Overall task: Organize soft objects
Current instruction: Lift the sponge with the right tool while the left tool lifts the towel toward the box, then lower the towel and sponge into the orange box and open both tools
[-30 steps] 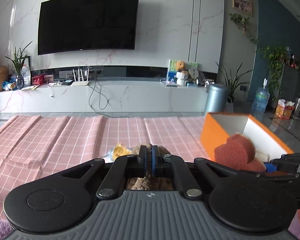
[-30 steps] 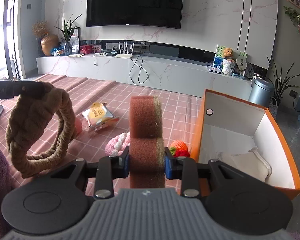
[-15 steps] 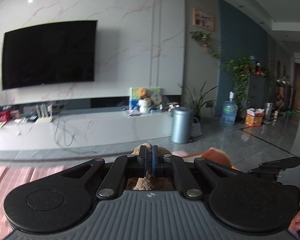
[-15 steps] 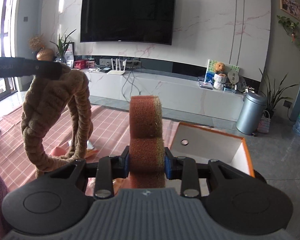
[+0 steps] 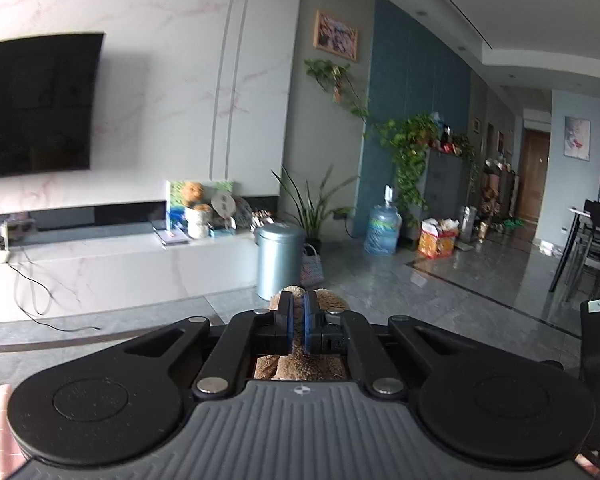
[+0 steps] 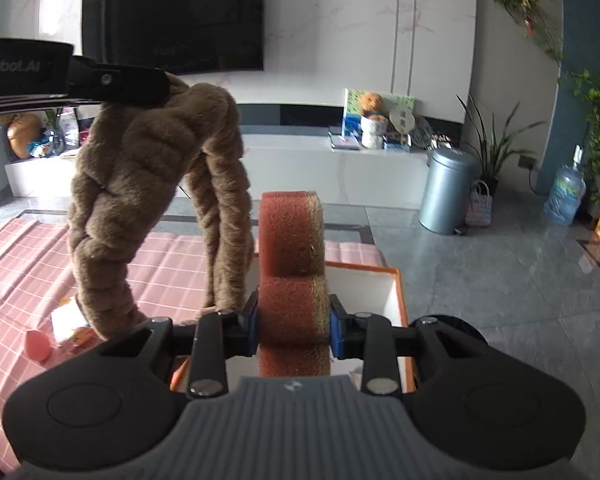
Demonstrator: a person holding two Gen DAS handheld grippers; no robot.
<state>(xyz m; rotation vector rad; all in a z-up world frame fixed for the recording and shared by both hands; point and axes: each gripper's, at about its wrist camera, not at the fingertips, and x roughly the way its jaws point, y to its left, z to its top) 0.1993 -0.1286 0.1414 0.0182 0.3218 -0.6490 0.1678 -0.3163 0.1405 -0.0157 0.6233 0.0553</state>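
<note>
My left gripper (image 5: 296,320) is shut on a brown braided plush ring (image 5: 300,360); in the right wrist view the ring (image 6: 140,208) hangs from the left gripper's fingers (image 6: 116,84), raised at upper left. My right gripper (image 6: 292,320) is shut on a red-brown heart-shaped sponge (image 6: 292,240) and holds it upright over the orange box with white inside (image 6: 384,292). The box's inside is mostly hidden by the sponge and gripper.
A pink checked cloth (image 6: 28,256) covers the surface at left, with a pink egg-shaped thing (image 6: 38,344) and a snack packet (image 6: 80,334) on it. Beyond are a grey bin (image 6: 446,192), a white TV bench (image 6: 320,164) and grey floor (image 6: 500,264).
Both grippers have risen and swung right. The left view now shows the room instead of the cloth. The right gripper with the sponge has moved over the box; the ring hangs closer.
</note>
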